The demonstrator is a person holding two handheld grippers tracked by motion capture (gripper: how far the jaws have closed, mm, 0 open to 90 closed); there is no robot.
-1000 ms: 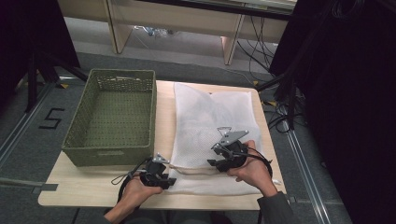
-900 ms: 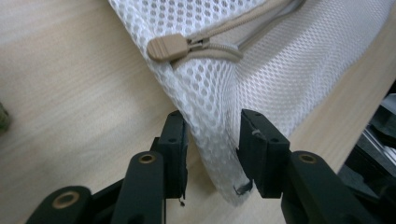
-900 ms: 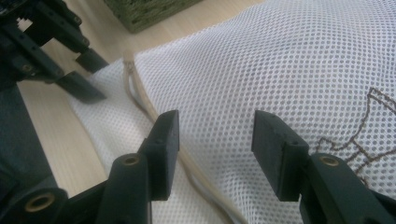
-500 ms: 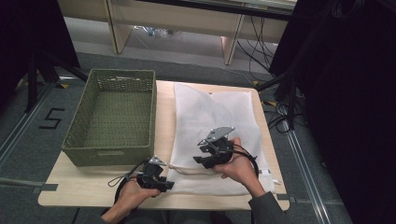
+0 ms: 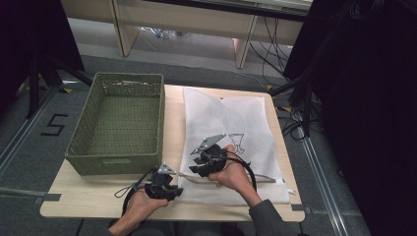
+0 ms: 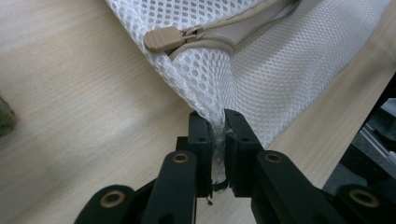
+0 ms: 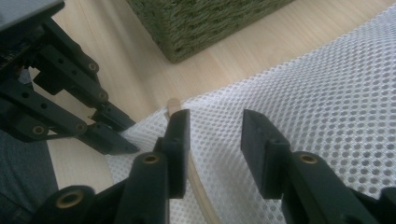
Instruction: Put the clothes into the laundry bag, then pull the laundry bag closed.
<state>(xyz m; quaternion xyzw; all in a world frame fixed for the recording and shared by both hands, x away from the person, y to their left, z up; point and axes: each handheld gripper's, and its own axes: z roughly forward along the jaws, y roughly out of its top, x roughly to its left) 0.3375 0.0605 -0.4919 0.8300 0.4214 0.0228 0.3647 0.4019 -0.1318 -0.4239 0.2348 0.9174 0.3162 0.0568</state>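
A white mesh laundry bag (image 5: 231, 123) lies flat on the wooden table (image 5: 172, 110). Its beige zipper runs along the near edge, and the zipper pull (image 6: 161, 39) sits close to the near left corner. My left gripper (image 5: 172, 189) has just been closing and is now shut on that corner, with bunched mesh (image 6: 212, 100) pinched between its pads (image 6: 218, 119). My right gripper (image 5: 196, 164) hovers over the mesh (image 7: 317, 93) just right of the left gripper (image 7: 112, 130). Its jaws have just been closing but still stand apart (image 7: 212, 123), gripping nothing. The zipper strip (image 7: 201, 186) passes beside its left finger.
An empty green woven basket (image 5: 129, 77) stands on the left half of the table, its corner (image 7: 205, 23) close beyond the grippers. Table legs and cables sit on the floor behind and to the right.
My right gripper has moved left and slightly down across the bag toward the left gripper, its jaws narrowing. The left hand stayed put while its jaws closed on the bag's corner.
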